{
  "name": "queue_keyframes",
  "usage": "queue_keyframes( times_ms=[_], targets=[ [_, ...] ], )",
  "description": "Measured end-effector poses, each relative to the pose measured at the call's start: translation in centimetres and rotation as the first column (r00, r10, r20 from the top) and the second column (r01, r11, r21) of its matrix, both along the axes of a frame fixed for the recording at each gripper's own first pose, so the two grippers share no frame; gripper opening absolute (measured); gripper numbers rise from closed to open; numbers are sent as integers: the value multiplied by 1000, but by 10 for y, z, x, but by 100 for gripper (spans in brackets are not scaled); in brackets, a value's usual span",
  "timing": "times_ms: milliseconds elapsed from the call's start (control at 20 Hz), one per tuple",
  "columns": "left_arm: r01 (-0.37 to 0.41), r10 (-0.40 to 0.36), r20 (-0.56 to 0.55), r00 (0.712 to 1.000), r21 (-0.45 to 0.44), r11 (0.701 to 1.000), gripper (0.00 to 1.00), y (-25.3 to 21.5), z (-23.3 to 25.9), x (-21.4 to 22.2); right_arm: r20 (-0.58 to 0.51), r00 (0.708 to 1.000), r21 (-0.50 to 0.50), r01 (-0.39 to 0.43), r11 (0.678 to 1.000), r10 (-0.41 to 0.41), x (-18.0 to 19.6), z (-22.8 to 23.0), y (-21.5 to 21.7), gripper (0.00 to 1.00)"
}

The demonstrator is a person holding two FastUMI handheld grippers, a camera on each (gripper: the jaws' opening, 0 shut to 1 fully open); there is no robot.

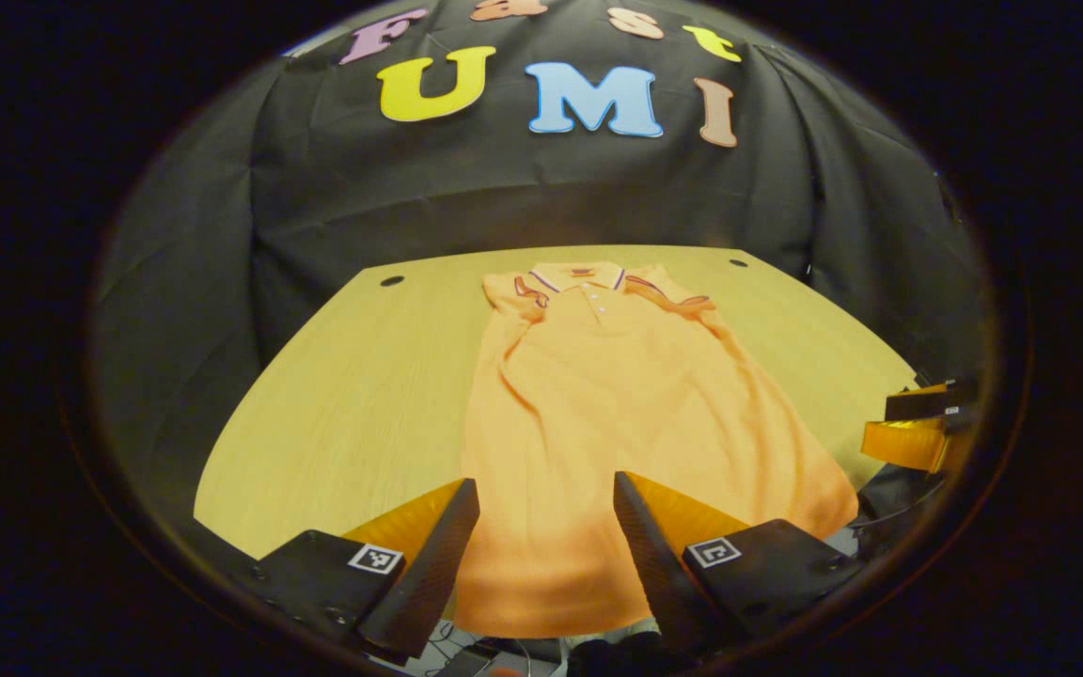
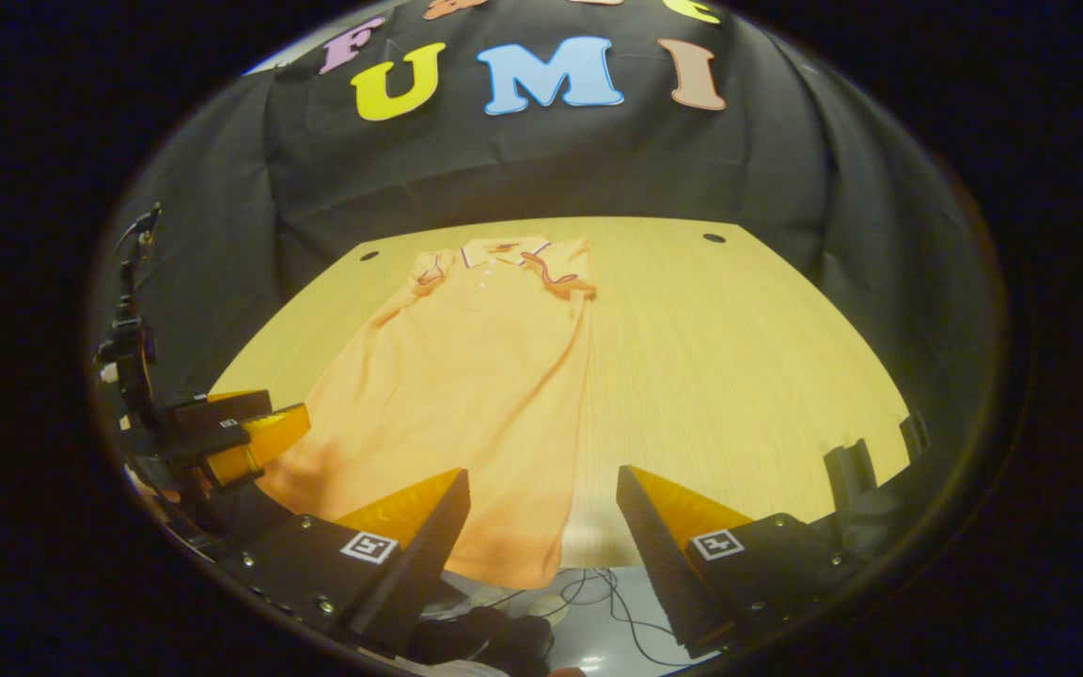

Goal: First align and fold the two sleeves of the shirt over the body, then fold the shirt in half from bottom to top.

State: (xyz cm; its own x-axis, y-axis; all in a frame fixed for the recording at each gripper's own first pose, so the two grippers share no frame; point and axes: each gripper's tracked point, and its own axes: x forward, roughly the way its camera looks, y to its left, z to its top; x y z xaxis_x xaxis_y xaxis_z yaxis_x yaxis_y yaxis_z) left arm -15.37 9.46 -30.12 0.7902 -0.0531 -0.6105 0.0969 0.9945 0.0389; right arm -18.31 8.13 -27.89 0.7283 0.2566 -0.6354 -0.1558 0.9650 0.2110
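Left gripper (image 1: 546, 489) and right gripper (image 2: 541, 484), jaws spread, grasping nothing, near the table (image 1: 353, 376) front edge. Shirt (image 1: 598, 414) lies flat, hem overhanging at 6 o'clock, collar (image 1: 579, 277) toward 12; sleeves folded in, edges indistinct.

Light wood-grain table (image 1: 353, 376) with a curved far edge and two small dark holes (image 1: 392, 280) near its far corners. Black cloth wall (image 1: 523, 188) hangs in folds behind and to both sides of the table. Below the near edge, pale floor (image 2: 598, 630) with loose dark cables (image 2: 588, 588); lighting is warm and dim.
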Motion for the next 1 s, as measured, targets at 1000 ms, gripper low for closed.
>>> queue_keyframes(
  times_ms=[1000],
  targets=[
    [-6, 7, -106, 994, 4, 1000, 95, 48, -47, -51, -173, 984, -86, -55, 995, 39, -28, -62, 34, 98]
  ],
)
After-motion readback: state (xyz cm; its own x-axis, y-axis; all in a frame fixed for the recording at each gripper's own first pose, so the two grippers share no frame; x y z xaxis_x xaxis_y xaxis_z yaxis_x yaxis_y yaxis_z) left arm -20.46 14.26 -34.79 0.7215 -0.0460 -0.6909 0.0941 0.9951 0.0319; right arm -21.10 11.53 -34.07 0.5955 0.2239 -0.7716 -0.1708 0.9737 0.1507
